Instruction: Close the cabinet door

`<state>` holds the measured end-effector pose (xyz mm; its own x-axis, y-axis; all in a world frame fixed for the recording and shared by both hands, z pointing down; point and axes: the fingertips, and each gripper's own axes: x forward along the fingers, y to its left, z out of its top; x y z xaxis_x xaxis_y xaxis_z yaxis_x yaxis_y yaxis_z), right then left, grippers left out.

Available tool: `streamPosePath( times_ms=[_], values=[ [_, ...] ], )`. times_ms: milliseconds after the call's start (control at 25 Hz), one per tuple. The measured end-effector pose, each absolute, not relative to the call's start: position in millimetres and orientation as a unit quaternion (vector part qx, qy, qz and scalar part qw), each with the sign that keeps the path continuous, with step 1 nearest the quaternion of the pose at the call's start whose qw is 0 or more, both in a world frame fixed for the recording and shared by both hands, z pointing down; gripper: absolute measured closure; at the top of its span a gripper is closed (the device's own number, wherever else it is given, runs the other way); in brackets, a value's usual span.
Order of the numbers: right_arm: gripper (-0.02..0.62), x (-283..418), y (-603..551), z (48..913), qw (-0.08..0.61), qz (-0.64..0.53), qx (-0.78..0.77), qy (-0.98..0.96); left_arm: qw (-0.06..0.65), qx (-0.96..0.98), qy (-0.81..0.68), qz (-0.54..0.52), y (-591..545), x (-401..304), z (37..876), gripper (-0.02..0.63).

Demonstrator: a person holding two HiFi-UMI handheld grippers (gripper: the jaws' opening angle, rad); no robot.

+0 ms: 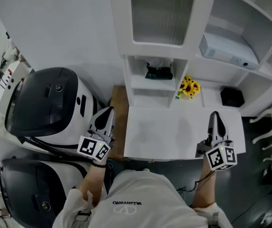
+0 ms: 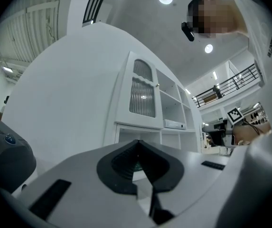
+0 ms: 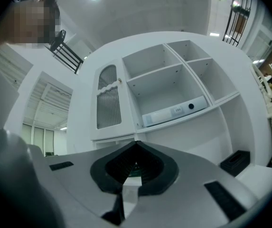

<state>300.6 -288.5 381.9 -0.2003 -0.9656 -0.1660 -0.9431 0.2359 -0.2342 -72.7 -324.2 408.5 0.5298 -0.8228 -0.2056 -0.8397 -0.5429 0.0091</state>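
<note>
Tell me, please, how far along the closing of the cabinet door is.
Done: the ribbed-glass cabinet door looks shut, flush with its frame. In hand: nothing; the left gripper and the right gripper are both shut and empty, low over the white counter, apart from the door. Left: apparently nothing.

Ribbed-glass cabinet door [image 1: 163, 13], matt white desk [image 1: 173, 137]

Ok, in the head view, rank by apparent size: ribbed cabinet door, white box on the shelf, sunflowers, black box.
Largest: ribbed cabinet door
Next: white box
Smallest: sunflowers and black box, which look about alike, so they are left unranked.
</note>
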Motion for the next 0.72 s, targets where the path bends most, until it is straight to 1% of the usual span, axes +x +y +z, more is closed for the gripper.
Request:
streamPosePath(
  times_ms=[720],
  values=[
    [0.588, 299.8, -286.3, 385.0, 0.134, -0.041, -0.615, 0.776, 0.044, -0.872, 0.476, 0.1, -321.7, -70.2, 406.1, 0.601]
  ],
)
